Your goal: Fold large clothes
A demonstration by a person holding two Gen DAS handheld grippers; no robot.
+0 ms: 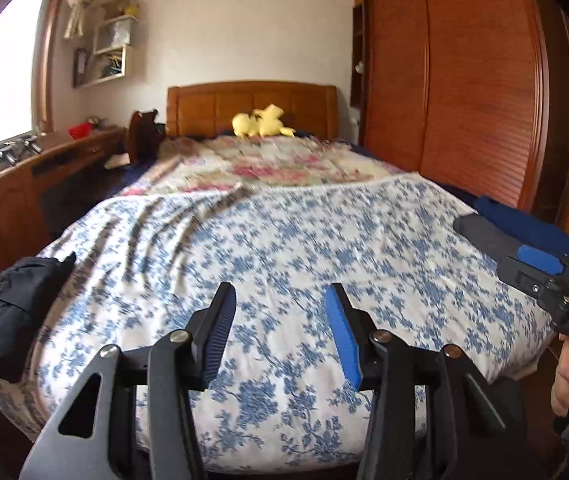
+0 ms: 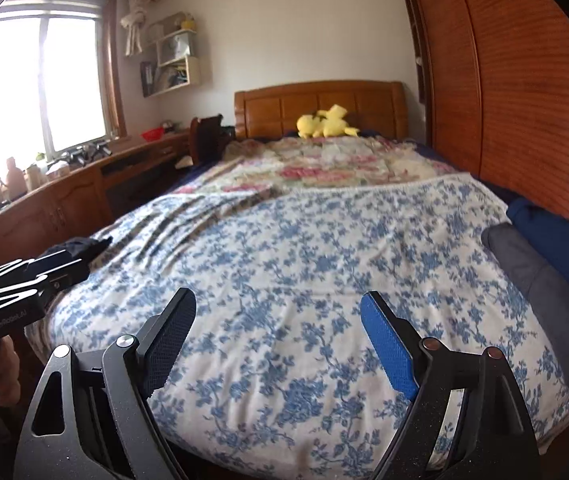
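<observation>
Your black garment (image 1: 12,312) is cut off at the frame's left edge and its shape is hard to read. It lies well left of your left gripper (image 1: 280,332), whose jaws stand wide over the floral sheet (image 1: 284,232). Your right gripper (image 2: 278,340) is wide too, empty, with the folded grey piece (image 2: 540,292) and blue piece (image 2: 564,240) off to its right.
</observation>
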